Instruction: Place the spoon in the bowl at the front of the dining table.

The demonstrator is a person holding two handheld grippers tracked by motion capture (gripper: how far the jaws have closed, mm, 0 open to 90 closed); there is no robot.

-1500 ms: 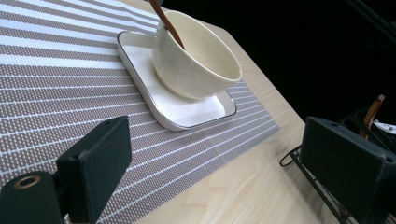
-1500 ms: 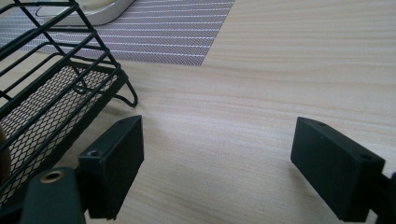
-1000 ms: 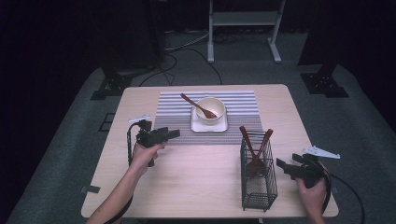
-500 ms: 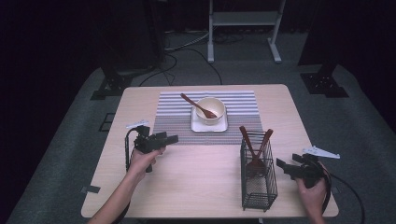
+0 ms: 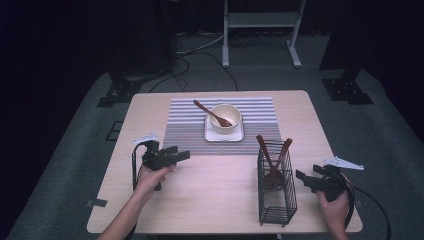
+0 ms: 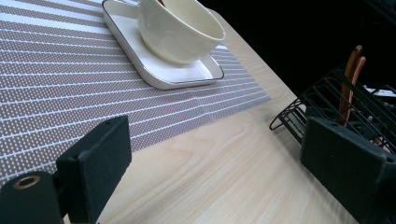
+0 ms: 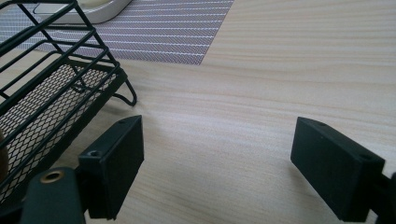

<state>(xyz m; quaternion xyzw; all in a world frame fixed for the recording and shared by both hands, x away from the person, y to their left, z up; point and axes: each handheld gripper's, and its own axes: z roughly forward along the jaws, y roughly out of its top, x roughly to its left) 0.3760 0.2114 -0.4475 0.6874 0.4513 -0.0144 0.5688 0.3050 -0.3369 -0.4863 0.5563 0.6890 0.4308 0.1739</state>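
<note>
Nearest us, our right gripper hangs just beside the wire basket at the table's near right, jaws spread wide with only bare wood between them. It has not moved over the last second. Our left gripper, likewise released and empty, has drawn back toward us from the placemat's near edge and now sits lower on the left side. We read that as a retreat after the wooden spoon was set into the bowl, so that step looks finished.

The basket stands upright and holds two more wooden utensils, their handles leaning apart above the rim. If another is wanted, the right gripper is the closer one, but the wire wall stands between its jaws and the handles, so it would need to rise over the rim.

Farther off, the bowl rests on a white square plate on the striped placemat, spoon handle pointing up-left.
</note>
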